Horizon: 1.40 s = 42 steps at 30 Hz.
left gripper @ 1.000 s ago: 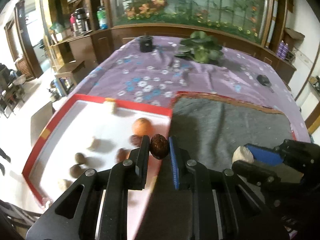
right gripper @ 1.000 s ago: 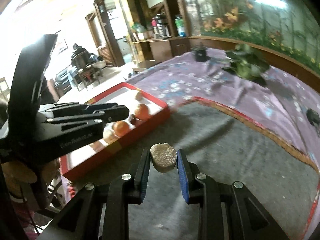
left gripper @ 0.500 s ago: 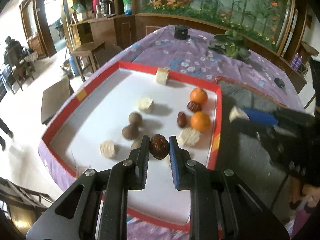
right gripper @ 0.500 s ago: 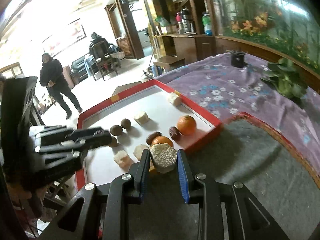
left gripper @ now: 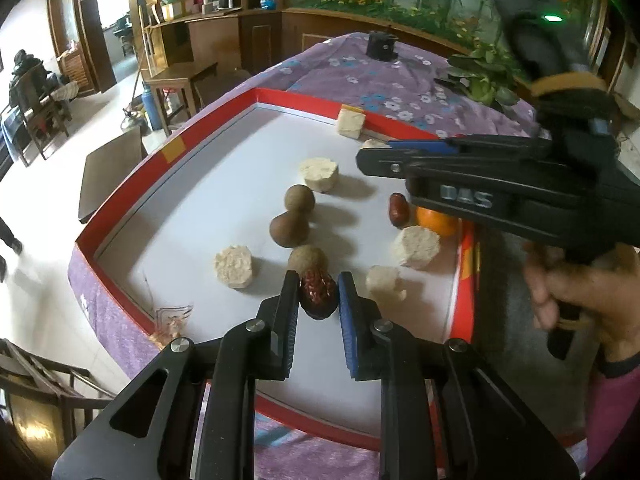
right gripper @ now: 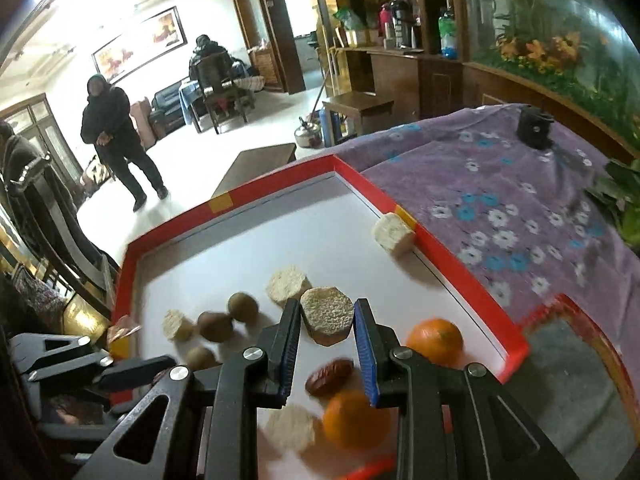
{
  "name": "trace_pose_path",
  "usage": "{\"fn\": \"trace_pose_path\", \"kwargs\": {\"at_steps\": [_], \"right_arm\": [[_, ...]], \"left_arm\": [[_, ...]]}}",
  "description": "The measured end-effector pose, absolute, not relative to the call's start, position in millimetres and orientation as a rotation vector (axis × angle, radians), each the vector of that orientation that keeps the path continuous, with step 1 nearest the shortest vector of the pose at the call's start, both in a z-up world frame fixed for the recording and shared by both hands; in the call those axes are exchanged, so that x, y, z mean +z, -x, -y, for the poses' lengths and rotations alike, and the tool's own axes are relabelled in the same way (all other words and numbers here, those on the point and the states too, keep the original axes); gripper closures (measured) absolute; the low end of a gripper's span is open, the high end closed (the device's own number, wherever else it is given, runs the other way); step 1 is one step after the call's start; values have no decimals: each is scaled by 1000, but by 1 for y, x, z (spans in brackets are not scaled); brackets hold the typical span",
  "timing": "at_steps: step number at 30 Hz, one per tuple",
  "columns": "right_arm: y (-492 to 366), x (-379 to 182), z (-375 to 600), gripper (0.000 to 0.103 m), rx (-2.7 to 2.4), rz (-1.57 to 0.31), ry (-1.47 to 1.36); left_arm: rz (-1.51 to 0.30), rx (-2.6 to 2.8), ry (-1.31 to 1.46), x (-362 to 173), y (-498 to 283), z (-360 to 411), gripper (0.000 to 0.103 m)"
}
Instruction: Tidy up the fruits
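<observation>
A red-rimmed white tray (left gripper: 224, 132) (right gripper: 448, 264) holds several pale sugarcane chunks, round brown fruits, red dates and oranges. My left gripper (left gripper: 319, 298) is shut on a dark red date (left gripper: 318, 292), low over the tray's near part, next to a round brown fruit (left gripper: 307, 258). My right gripper (right gripper: 327, 320) is shut on a pale chunk (right gripper: 327, 315) and holds it above the tray, over a loose date (right gripper: 330, 376) and an orange (right gripper: 354, 420). The right gripper also shows in the left wrist view (left gripper: 372, 152), over the tray's right side.
The tray sits on a purple flowered cloth (right gripper: 520, 208), with a grey mat (right gripper: 572, 392) to its right. A black cup (right gripper: 534, 128) and a potted plant (left gripper: 484, 76) stand further back. People, chairs and a low table (right gripper: 260, 160) stand on the floor beyond the table's left edge.
Both grippers have swung left from the grey mat to over the tray, each still holding its piece. The left gripper has dropped lower towards the tray floor.
</observation>
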State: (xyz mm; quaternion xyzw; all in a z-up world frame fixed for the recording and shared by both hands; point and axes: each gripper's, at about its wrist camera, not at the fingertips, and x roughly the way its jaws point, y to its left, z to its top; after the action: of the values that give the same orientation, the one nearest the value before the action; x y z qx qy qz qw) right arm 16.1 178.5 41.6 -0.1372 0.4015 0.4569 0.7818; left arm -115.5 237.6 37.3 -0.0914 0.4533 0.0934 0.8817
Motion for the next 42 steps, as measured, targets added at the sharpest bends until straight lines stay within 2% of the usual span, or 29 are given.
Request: {"fn": "trace_pose_path", "kwargs": {"at_steps": [13,18,19,21,22,23,27,30,42], "right_arm": [[-34,17,-195,77,939,-914,317],[-29,25,-184,64,960,-906,274],[-26,30,-178,63,956,-884,270],[-19,36,-169,63,941,-863,264],[-15,40,-160,63,930,-850,254],[-12,44,-154,63,922,-841,245],[7,62,-120,62,874,-787,195],[26,75,-95,54,855,-730,171],[72,92,-26,53,783,-640,73]], "left_arm": [[-943,221,201,29,104,-238,84],[-923,260,191,30,104,-236,84],[-916,270,180,32,105,-235,80],[-902,282,168,35,107,-233,61],[-888,285,169,37,109,-232,49],[-871,290,171,41,112,-232,46],[-814,315,155,54,120,-227,46],[-778,327,153,64,127,-223,46],[-689,408,124,88,149,-204,46]]}}
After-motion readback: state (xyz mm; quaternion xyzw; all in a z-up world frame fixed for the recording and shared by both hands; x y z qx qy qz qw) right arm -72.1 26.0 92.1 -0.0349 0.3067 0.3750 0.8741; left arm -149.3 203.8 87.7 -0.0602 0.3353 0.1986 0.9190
